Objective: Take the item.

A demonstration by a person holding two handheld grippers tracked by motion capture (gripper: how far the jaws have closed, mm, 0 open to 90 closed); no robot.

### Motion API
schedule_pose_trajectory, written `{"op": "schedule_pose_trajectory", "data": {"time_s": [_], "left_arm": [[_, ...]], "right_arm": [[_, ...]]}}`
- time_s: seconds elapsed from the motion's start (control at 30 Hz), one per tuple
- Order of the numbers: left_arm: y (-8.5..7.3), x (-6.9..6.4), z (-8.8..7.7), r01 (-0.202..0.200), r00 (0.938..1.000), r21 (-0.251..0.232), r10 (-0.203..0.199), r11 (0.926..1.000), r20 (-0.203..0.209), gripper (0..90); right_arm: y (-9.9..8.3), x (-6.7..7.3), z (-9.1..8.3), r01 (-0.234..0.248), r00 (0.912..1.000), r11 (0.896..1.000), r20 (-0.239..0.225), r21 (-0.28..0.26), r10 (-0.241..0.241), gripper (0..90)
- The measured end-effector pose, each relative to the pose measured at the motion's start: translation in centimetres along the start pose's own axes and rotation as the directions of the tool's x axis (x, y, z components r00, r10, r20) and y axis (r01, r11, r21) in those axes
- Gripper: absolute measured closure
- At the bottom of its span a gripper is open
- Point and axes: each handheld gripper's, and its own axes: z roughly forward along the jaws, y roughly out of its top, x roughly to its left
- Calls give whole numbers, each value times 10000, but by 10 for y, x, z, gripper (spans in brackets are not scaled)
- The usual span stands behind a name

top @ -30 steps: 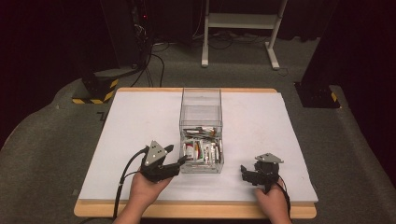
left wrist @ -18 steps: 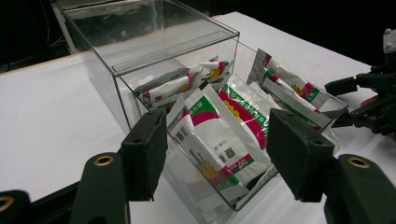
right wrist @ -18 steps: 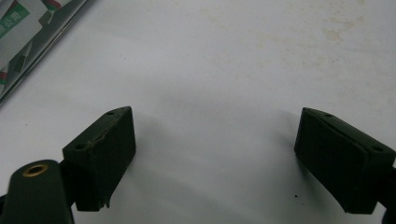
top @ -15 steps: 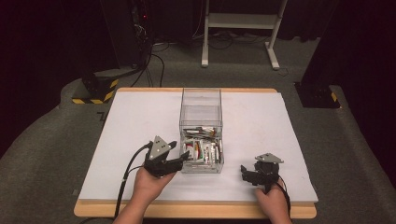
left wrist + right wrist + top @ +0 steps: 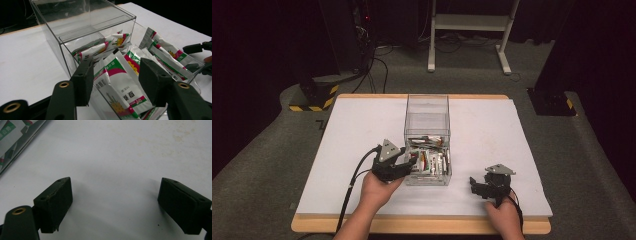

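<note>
Sachets [image 5: 117, 82], white with green and magenta bands and a yellow flower print, fill the near, open end of a clear plastic box [image 5: 427, 111] standing at the middle of the white desk [image 5: 352, 130]. The box's far half is covered by a clear top; a few more sachets lie under it. In the left gripper view the packets stand tilted and overlapping, leaning against one another.

Left hand-held gripper [image 5: 408, 165]: held by the left hand [image 5: 379, 190] at the box's near left corner, tips at the box's near left wall. Its jaws stand moderately apart, one on either side of an upright sachet in its own view; nothing is clamped between them, and I cannot tell whether a pad touches the packet.

Right hand-held gripper [image 5: 473, 184]: held by the right hand [image 5: 504, 217] low over bare desk to the right of the box, well apart from it. Jaws wide apart, holding nothing; its own view shows plain white surface between them, with the box's edge [image 5: 20, 142] at the upper left corner.
</note>
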Motion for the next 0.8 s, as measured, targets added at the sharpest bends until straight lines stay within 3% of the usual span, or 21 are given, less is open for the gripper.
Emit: {"op": "schedule_pose_trajectory", "data": {"time_s": [0.2, 0.47, 0.8], "left_arm": [[3, 2, 5, 37, 10000, 129, -36, 9999, -82, 520], [1, 0, 14, 3, 9986, 477, 21, 9989, -521, 573], [-4, -6, 16, -606, 9952, 482, 640, 9970, -741, 639]], "right_arm": [[0, 0, 0, 19, 10000, 10000, 0, -15, -19, 125], [0, 0, 0, 20, 10000, 10000, 4, -15, -20, 125], [0, 0, 0, 21, 10000, 10000, 3, -18, -21, 125]]}}
